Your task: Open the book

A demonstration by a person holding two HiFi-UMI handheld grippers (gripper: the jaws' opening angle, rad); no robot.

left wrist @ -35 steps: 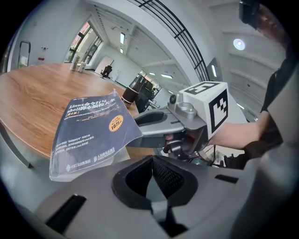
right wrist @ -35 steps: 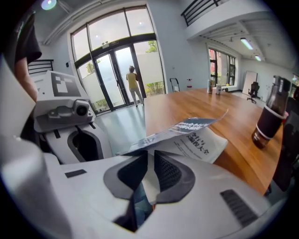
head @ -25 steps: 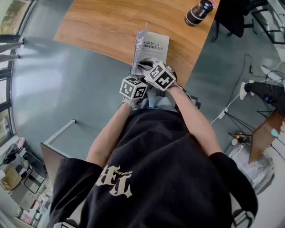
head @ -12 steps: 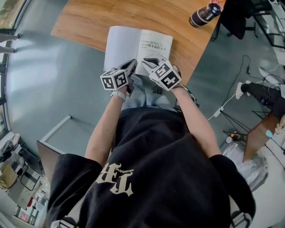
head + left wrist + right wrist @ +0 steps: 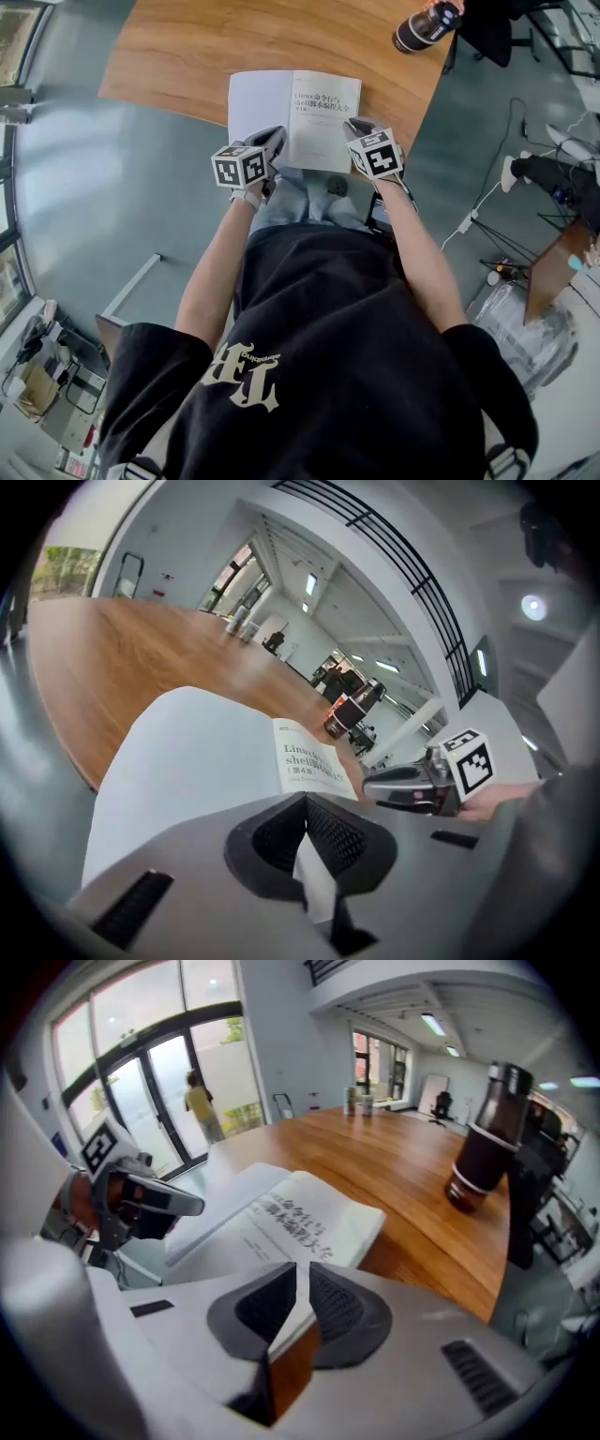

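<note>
both forearms reach forward from the body, elbows bent and wrists level, and converge slightly toward the near edge of the worktop (image 5: 187, 47). left tool (image 5: 274, 142): jaws closed narrow on a white sheet at the near edge of the book's left half. right tool (image 5: 357, 127): jaws narrow, with the near right corner of the book (image 5: 295, 108) between them and the brown worktop edge showing below; it appears to pinch that corner. the two tools sit well apart, one on either side of the spine.

the book lies open and flat at the near edge of the worktop, blank page left, printed title page right. judged a light paperback: covers and leaves are thin and flexible, so they bend rather than lift as a board, and paper may slip or crease under a hard pinch. the best hold is at the near margins, away from the spine, with gentle pressure; the halves may spring back if released, since the opening is close to the front cover.

far right on the worktop stands a dark bottle (image 5: 424, 26), well clear of the book.
</note>
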